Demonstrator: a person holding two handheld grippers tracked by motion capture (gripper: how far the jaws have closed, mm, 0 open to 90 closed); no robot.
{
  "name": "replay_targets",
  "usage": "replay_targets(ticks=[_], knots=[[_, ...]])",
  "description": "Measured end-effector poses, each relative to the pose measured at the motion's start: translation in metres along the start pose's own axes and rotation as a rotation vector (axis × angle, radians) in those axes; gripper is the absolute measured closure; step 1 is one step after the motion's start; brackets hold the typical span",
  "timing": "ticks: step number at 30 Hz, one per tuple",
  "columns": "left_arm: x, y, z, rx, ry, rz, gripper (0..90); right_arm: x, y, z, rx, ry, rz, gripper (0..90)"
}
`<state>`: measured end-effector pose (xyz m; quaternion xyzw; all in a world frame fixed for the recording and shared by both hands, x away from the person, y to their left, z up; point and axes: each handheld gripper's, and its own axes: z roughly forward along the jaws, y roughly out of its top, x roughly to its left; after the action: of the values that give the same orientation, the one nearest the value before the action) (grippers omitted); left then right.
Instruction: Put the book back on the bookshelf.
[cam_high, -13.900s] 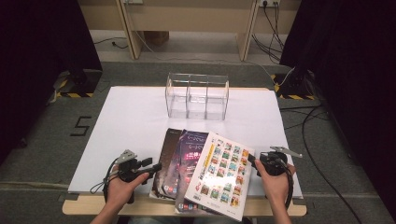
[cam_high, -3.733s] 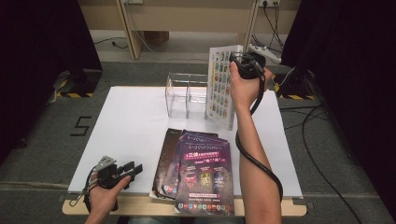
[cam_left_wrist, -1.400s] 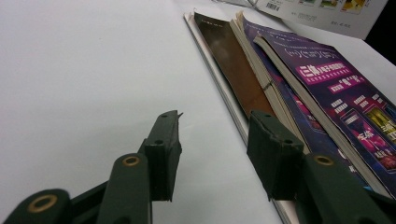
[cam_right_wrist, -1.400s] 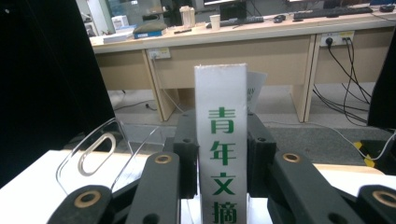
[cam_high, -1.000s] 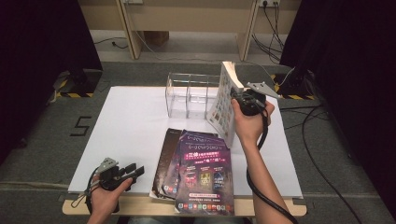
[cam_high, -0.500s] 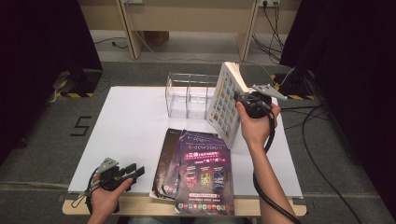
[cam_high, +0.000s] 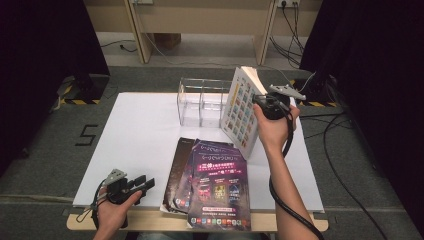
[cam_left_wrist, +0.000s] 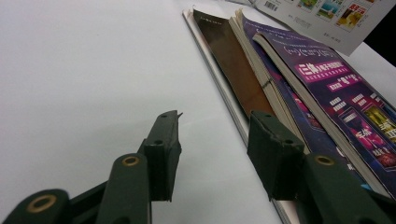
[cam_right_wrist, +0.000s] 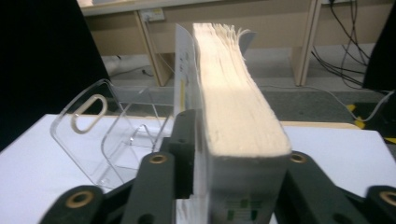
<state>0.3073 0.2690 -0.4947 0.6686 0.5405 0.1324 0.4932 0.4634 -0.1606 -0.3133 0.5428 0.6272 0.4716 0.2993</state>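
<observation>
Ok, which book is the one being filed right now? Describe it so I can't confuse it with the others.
Start at the clear acrylic organizer at the far side of the white table. Just to its right, the right gripper holds a thick book upright and tilted. Unlike the dark purple books lying flat near the front edge, its white cover carries a grid of small colourful pictures.

Right gripper (cam_high: 261, 104) is raised at the far right, forearm stretched forward from the near edge, wrist bent inward; jaws have just been closing and clamp a thick book (cam_high: 243, 111) by its edge. Left gripper (cam_high: 142, 183) rests low at the near-left bench (cam_high: 140, 130) corner, jaws apart, nothing between them, pointing right.
</observation>
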Motion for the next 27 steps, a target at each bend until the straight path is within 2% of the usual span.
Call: replay_targets(ticks=[5, 10, 27], knots=[[-0.0001, -0.0002, 0.0004, 0.003, -0.001, -0.002, 53.0, -0.001, 0.0029, 0.0015, 0.024, 0.017, -0.006, 73.6], [0.0005, 0.0, 0.0003, 0.002, -0.001, -0.003, 53.0, -0.0002, -0.0011, 0.0003, -0.004, 0.013, 0.0, 73.8], [0.0008, 0.0001, 0.0004, -0.002, -0.011, -0.012, 52.5, 0.0027, -0.0018, -0.0004, -0.012, 0.018, -0.018, 74.4]])
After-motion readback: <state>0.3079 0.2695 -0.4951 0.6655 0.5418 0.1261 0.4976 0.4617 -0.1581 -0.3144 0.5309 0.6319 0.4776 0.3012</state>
